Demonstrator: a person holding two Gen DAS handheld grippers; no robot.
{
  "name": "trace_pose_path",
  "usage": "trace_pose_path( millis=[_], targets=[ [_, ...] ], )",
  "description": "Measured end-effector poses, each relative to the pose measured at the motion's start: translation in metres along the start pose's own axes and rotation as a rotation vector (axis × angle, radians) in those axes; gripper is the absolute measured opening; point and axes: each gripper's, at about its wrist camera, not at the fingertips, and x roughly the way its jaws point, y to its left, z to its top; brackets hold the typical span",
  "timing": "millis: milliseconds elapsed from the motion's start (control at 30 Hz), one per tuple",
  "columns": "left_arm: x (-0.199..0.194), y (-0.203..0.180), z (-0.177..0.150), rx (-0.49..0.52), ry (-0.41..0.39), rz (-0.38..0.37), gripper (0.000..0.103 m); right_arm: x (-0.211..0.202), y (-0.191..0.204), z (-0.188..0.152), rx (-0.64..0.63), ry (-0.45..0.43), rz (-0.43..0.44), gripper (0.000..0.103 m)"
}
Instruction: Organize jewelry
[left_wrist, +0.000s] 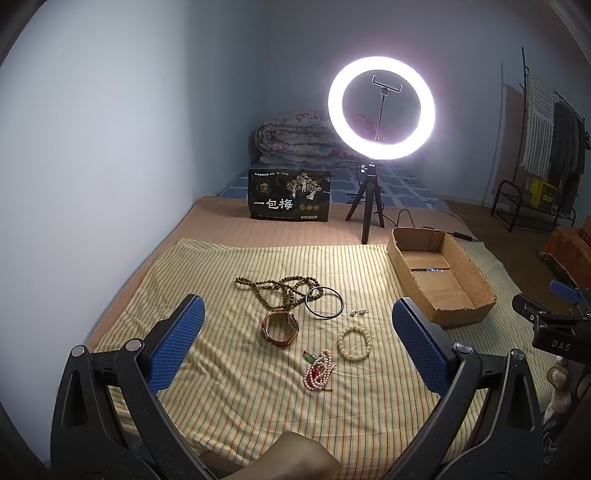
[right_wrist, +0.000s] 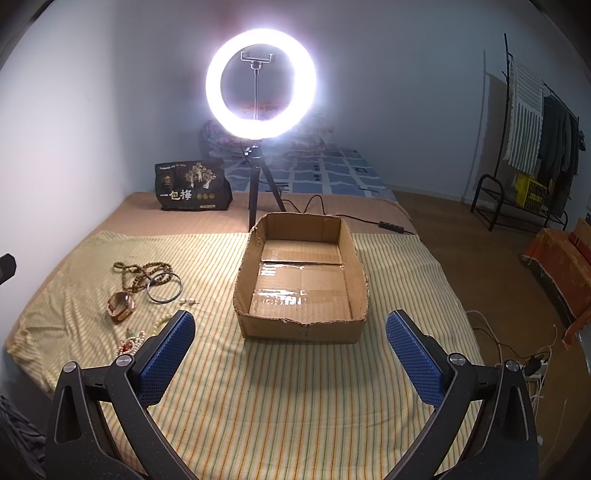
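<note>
Jewelry lies spread on a striped cloth (left_wrist: 229, 398): a brown bead necklace (left_wrist: 279, 290), a dark bangle (left_wrist: 325, 302), a brown watch (left_wrist: 280, 328), small earrings (left_wrist: 359, 312), a cream bead bracelet (left_wrist: 354, 343) and a pink pearl strand with a green charm (left_wrist: 318, 371). My left gripper (left_wrist: 297, 325) hovers open over them, holding nothing. An open cardboard box (right_wrist: 301, 325) sits to the right. My right gripper (right_wrist: 290, 334) is open in front of the box, nothing between its fingers. The same necklace (right_wrist: 142, 271), bangle (right_wrist: 165, 288) and watch (right_wrist: 121, 305) appear at left.
A lit ring light on a tripod (left_wrist: 381, 112) stands behind the cloth, its cable (right_wrist: 384, 223) trailing right. A black snack bag (left_wrist: 290, 194) and a rolled quilt (left_wrist: 295, 138) sit further back. A clothes rack (right_wrist: 532, 147) stands at right. Wires (right_wrist: 517, 354) lie on the floor.
</note>
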Motion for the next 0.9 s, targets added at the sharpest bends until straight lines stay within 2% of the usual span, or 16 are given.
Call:
trace_pose_path(
  millis=[900],
  targets=[
    [-0.0010, -0.0052, -0.0002, 0.004, 0.001, -0.003, 0.103, 0.0011, 0.0010, -0.0003, -0.006, 0.009, 0.001, 0.103]
  ],
)
